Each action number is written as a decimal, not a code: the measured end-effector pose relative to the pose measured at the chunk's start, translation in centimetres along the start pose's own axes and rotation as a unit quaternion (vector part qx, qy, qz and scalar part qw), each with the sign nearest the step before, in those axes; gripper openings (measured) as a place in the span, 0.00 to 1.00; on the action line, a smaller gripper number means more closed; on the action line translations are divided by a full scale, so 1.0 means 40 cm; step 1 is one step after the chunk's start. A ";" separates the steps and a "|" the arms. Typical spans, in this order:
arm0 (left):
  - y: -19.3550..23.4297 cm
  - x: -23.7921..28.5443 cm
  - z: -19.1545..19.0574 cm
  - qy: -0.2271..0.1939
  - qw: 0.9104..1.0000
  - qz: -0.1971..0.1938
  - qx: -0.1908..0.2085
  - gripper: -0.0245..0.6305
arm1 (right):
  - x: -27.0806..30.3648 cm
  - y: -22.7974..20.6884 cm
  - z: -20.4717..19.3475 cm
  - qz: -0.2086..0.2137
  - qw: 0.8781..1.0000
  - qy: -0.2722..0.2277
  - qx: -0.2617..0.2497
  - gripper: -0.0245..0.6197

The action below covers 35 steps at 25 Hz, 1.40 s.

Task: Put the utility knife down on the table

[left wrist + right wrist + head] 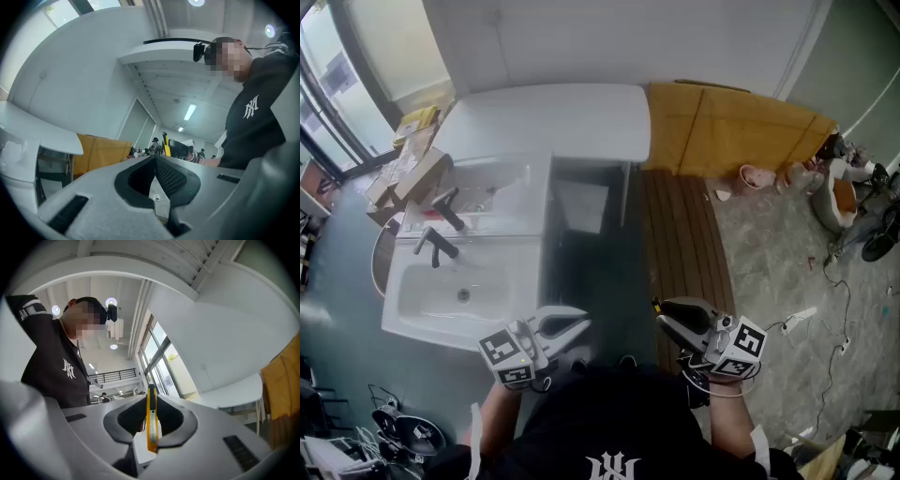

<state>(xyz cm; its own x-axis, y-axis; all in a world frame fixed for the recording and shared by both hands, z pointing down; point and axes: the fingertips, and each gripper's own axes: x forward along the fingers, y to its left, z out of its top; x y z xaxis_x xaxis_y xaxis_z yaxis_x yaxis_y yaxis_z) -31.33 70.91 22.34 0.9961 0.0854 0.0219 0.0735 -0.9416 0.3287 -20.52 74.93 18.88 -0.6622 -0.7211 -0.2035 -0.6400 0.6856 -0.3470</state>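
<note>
Right gripper (151, 397) is clamped tight on the yellow utility knife (152, 425), seen edge-on between its jaws and held up well short of the white table (548, 120). Left gripper (155, 159), also short of that table, has its jaws pressed together on nothing.

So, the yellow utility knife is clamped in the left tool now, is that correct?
Not quite. The yellow utility knife is clamped in the right tool, not the left one. The right gripper view shows it gripped between that tool's jaws. In the left gripper view the left tool is shut with nothing in it.
</note>
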 end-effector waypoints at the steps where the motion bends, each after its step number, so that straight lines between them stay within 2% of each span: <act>1: -0.002 0.007 0.007 -0.004 1.000 -0.001 0.001 0.04 | -0.004 -0.007 -0.004 0.000 1.000 0.005 -0.001 0.12; 7: -0.016 0.041 0.019 -0.010 1.000 0.014 0.011 0.04 | -0.035 -0.039 -0.012 0.010 1.000 0.013 0.008 0.12; 10: -0.017 0.064 0.008 -0.006 1.000 0.030 0.004 0.04 | -0.052 -0.056 -0.006 0.023 0.999 0.013 0.020 0.12; 15: -0.025 0.114 -0.003 -0.004 0.998 0.061 -0.006 0.04 | -0.100 -0.097 0.011 0.050 0.996 -0.007 0.067 0.12; 21: 0.018 0.111 -0.030 0.008 0.995 0.097 -0.021 0.04 | -0.111 -0.184 -0.023 0.056 0.995 0.009 0.087 0.12; 24: 0.083 0.090 -0.039 0.015 0.994 0.105 -0.031 0.04 | -0.085 -0.230 -0.024 0.049 0.995 0.006 0.086 0.12; 27: 0.177 0.079 -0.016 0.002 0.994 0.103 -0.033 0.04 | -0.030 -0.285 -0.033 0.035 0.996 0.028 0.074 0.12; 30: 0.274 0.091 0.024 -0.019 0.995 0.088 -0.032 0.04 | 0.024 -0.344 -0.036 0.015 0.996 0.058 0.067 0.12; 35: 0.447 0.104 0.098 -0.038 0.997 0.054 -0.028 0.04 | 0.162 -0.443 0.006 0.005 0.995 0.085 0.043 0.12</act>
<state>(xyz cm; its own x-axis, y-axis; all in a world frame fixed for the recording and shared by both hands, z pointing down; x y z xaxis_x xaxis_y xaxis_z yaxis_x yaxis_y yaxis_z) -25.68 53.15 24.59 0.9991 -0.0417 -0.0105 -0.0346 -0.9242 0.3803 -13.37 58.08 23.48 -0.7301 -0.6814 -0.0522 -0.6013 0.6768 -0.4246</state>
